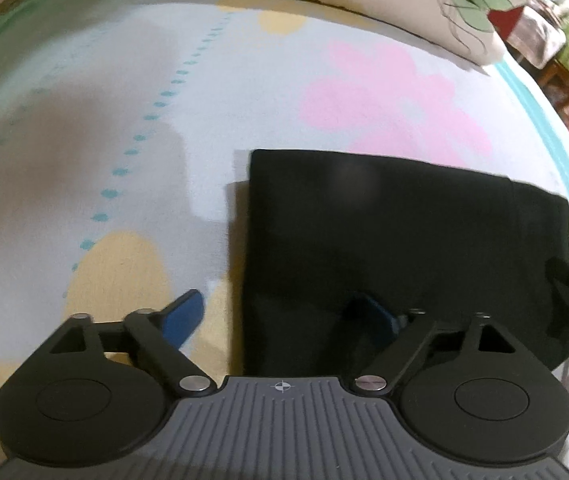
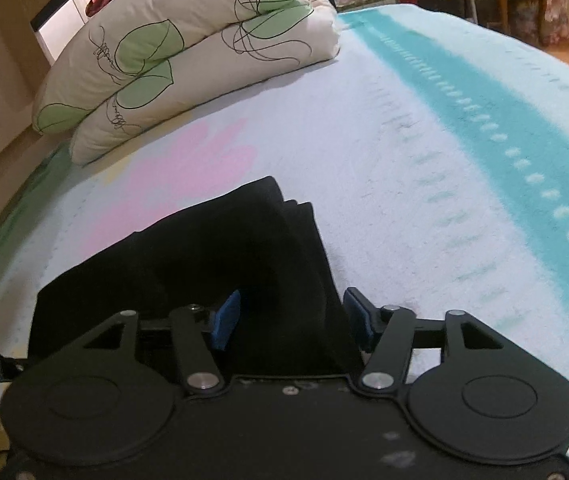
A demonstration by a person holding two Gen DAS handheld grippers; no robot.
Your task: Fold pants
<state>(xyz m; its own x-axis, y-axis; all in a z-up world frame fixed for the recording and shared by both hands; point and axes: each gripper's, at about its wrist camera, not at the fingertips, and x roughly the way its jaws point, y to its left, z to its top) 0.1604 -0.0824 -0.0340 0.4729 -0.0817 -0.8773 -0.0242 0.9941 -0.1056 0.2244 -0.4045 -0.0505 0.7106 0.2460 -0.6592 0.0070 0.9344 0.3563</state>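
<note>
The black pants (image 1: 384, 248) lie folded into a compact rectangle on the pastel blanket (image 1: 244, 92). My left gripper (image 1: 280, 312) is open over the near left edge of the pants, with one blue pad (image 1: 182, 318) over the blanket and the other over the cloth. In the right wrist view the pants (image 2: 212, 252) show stacked layers at their far right corner. My right gripper (image 2: 292, 318) is open, its blue pads (image 2: 226, 320) straddling the near right edge of the pants. Neither gripper holds the cloth.
A folded white duvet with green leaf print (image 2: 188, 64) lies at the far end of the bed (image 2: 484, 128). A teal stripe runs along the blanket's right side. Furniture and boxes (image 1: 556, 48) stand beyond the bed's edge.
</note>
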